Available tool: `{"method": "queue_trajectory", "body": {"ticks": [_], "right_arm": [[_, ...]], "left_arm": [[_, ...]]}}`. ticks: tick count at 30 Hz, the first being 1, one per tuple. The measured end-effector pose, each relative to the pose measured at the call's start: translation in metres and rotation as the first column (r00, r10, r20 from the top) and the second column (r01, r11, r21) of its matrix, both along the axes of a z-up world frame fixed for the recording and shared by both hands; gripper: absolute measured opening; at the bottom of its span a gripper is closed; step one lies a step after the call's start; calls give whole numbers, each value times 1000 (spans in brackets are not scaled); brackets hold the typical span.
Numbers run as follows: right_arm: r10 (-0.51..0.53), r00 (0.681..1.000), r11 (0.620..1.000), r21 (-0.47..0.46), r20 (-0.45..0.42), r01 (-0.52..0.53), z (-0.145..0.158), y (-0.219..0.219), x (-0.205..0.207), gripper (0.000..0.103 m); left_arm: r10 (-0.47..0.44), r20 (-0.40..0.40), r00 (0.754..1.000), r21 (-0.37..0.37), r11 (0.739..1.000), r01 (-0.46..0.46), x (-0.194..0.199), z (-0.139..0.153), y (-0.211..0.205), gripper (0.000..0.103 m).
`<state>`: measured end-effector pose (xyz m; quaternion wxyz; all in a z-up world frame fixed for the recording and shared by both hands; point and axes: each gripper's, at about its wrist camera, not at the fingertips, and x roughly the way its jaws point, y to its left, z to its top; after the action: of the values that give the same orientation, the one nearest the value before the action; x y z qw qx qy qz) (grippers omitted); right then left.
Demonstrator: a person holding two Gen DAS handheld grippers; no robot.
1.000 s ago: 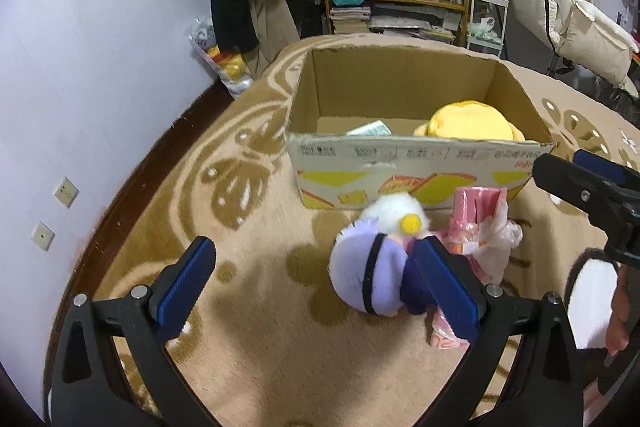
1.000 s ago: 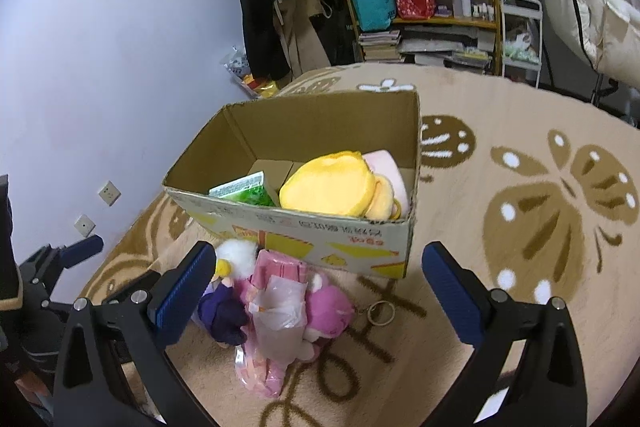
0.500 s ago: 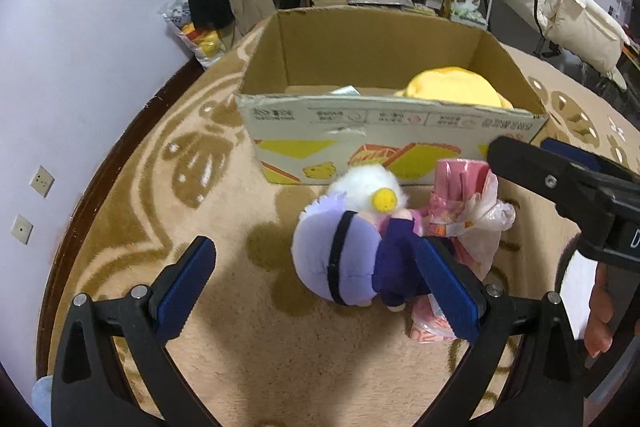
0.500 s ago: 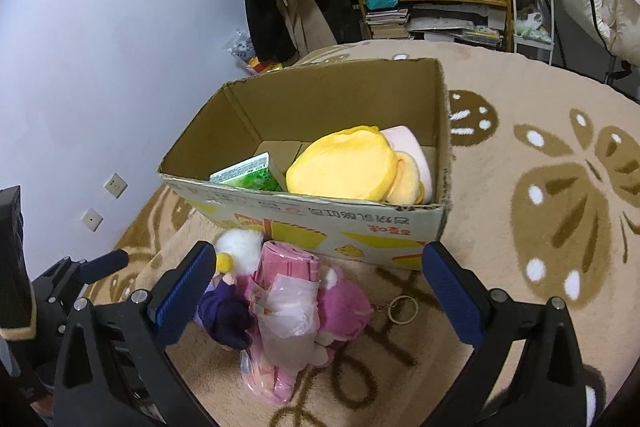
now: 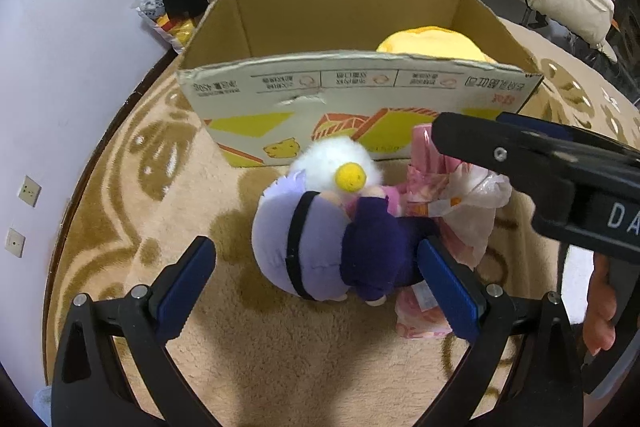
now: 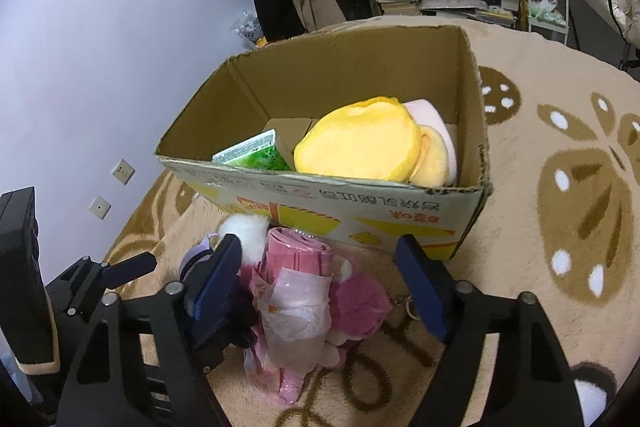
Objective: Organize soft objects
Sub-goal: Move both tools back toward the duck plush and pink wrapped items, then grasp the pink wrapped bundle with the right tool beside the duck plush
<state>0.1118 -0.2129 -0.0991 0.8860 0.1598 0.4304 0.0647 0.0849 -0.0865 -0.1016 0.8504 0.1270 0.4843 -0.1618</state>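
Fuzzy round plush [image 5: 304, 251], crinkly pink bag [image 6: 296, 291], cardboard box [image 6: 360, 203]

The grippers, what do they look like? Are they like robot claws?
A bit! Each gripper, the left and the right, has two black plastic fingers shaped like open triangle frames, joined with small silver bolts. The pads are flat blue strips with ridged faces. White letters "DA" mark the right gripper's body in the left view. No cables or sleeves show.
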Motion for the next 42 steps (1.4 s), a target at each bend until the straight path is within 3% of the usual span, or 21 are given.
{"method": "queue_trajectory", "body": {"ticks": [14, 24, 31, 42], "right_arm": [[42, 998, 998, 38, -50, -40, -16, 7, 11, 41], [34, 998, 999, 39, -59, -32, -19, 4, 15, 41], [42, 998, 999, 30, -56, -40, -19, 5, 17, 33], [41, 998, 999, 18, -37, -40, -12, 8, 10, 29]], "left_arm": [[33, -66, 997, -70, 997, -38, 16, -14, 7, 103], [45, -126, 991, -152, 986, -64, 29, -24, 13, 103], [45, -180, 983, -215, 973, -84, 38, -34, 17, 101], [34, -156, 987, -215, 974, -68, 32, -31, 18, 98]]}}
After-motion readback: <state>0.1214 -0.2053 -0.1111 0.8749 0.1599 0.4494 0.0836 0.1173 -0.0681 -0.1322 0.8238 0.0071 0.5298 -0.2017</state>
